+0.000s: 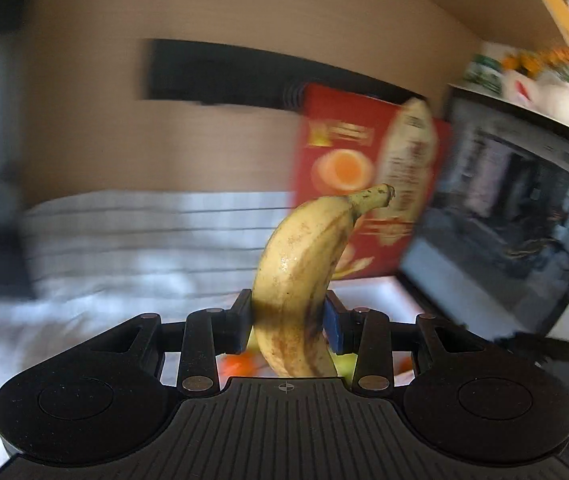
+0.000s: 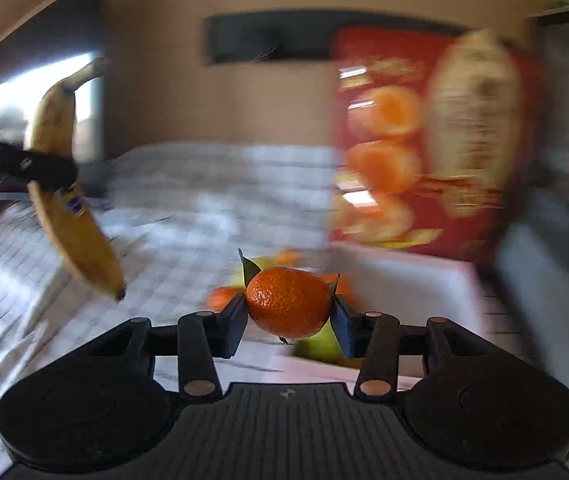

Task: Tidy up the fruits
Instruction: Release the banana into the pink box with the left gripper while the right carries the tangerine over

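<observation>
A: What did the left gripper (image 1: 288, 322) hold?

B: A curved yellow banana with brown freckles and a greenish stem (image 1: 304, 276), upright, its matte black jaws pinching the waxy peel low on the fruit. From the right wrist camera the same banana (image 2: 70, 184) hung above the white checked tablecloth (image 2: 188, 216), a blue sticker on its skin.

A: And the right gripper (image 2: 289, 320)?

B: Its jaws were clamped on a round, dimpled orange mandarin with a dark green leaf (image 2: 288, 302), lifted off the cloth. Behind stood a glossy red cardboard box printed with oranges (image 2: 416, 140), blurred. Other orange and green fruit (image 2: 220, 296) lay beneath, too smeared to name.
</observation>
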The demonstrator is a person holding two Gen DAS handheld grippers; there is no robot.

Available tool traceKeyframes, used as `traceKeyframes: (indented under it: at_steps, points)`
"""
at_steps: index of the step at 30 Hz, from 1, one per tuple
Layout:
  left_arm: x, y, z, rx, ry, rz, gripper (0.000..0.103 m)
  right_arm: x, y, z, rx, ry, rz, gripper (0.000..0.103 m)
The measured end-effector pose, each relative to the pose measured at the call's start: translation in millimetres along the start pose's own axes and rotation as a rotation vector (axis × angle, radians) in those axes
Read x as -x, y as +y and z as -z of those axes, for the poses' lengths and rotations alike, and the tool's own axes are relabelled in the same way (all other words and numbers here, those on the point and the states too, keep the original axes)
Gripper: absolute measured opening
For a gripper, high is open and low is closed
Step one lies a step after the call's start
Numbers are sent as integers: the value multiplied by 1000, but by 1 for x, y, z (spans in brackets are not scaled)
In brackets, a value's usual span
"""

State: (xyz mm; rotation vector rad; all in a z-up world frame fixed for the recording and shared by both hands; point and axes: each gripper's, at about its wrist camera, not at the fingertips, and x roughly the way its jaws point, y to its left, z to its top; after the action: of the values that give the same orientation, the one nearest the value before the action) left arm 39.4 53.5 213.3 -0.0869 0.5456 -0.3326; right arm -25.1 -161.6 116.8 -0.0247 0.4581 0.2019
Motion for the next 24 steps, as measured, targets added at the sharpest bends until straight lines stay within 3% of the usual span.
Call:
traceKeyframes:
  at_steps: [4, 9, 17, 20, 22, 24]
  points:
    - [-81, -33, -26, -51, 100, 80, 41, 18, -50, 16, -76, 23, 128, 45]
    - [-173, -81, -32, -93, 293, 145, 41, 22, -90, 42, -177, 96, 178, 45]
    - [-250, -115, -5, -226, 570, 73, 41, 15, -126, 60, -238, 142, 147, 45]
    - [-272, -119, 2, -211, 691, 55, 41, 6, -133, 60, -255, 148, 131, 45]
    - [-286, -121, 7, -193, 734, 45, 41, 1, -138, 61, -264, 149, 123, 45]
    - [-297, -126, 10, -194, 729, 26, 41, -5, -142, 61, -269, 154, 118, 45]
